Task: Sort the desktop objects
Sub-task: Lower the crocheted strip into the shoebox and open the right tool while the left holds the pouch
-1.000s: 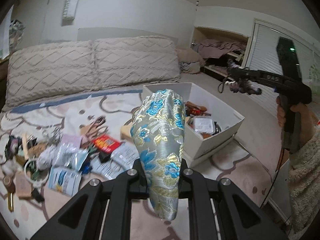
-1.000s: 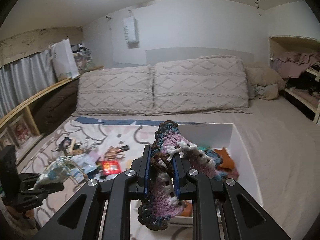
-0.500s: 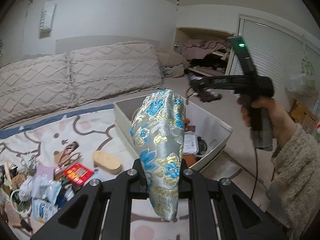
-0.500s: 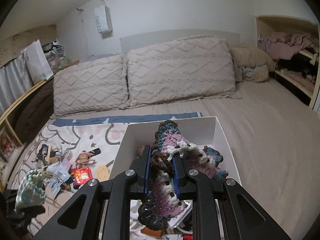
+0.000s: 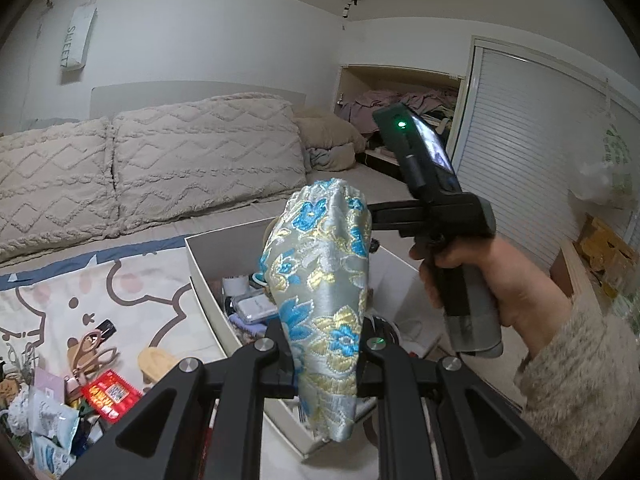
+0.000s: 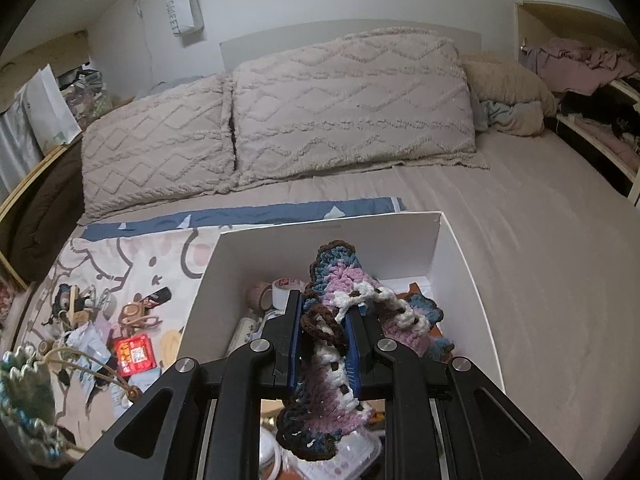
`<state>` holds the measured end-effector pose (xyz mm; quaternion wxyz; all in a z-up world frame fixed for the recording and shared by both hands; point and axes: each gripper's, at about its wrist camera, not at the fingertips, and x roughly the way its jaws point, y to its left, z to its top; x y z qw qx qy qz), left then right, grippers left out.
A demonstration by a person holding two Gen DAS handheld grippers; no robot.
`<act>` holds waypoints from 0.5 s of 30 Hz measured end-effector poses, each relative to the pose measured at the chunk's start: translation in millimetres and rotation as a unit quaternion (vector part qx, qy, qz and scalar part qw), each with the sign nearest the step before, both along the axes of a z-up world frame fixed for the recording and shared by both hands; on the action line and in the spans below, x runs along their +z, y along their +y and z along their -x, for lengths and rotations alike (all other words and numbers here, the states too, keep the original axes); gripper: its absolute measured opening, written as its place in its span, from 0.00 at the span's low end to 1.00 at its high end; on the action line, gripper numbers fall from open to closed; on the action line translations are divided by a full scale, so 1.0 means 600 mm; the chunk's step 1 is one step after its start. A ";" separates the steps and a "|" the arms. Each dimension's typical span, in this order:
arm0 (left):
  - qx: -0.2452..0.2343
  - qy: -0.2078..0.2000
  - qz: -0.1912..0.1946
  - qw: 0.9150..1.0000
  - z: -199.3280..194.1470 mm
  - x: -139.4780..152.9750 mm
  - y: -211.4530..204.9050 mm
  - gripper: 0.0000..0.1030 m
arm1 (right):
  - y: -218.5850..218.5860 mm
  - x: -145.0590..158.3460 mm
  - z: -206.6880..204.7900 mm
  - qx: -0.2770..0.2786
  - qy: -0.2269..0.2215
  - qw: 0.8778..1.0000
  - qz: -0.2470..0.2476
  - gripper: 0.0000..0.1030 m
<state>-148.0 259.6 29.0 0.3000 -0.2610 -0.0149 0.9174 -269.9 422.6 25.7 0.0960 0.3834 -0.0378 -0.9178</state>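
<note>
**A bedroom at home, its bed covered in small belongings**

Two beige tufted pillows (image 6: pixel 280 120) lean against a white wall at the head of a wide bed with a taupe sheet (image 6: pixel 540 240). An open closet niche heaped with clothes (image 5: pixel 400 104) stands beside a white louvred door (image 5: pixel 532 160). A cartoon-print blanket (image 6: pixel 132 264) carries scattered household odds and ends (image 6: pixel 100 328) next to a white cardboard box (image 6: pixel 460 264).

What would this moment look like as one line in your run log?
left gripper: shut on brocade pouch | right gripper: shut on crochet piece | both over white box
</note>
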 end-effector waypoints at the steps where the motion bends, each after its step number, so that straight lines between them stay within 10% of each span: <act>1: 0.003 -0.002 0.000 1.000 0.005 -0.004 0.003 0.13 | 0.000 -0.003 0.010 -0.002 -0.004 1.000 0.008 0.19; 15: 0.022 -0.050 -0.003 0.999 0.069 -0.058 0.007 0.13 | 0.001 -0.077 0.118 -0.045 -0.096 0.994 0.034 0.19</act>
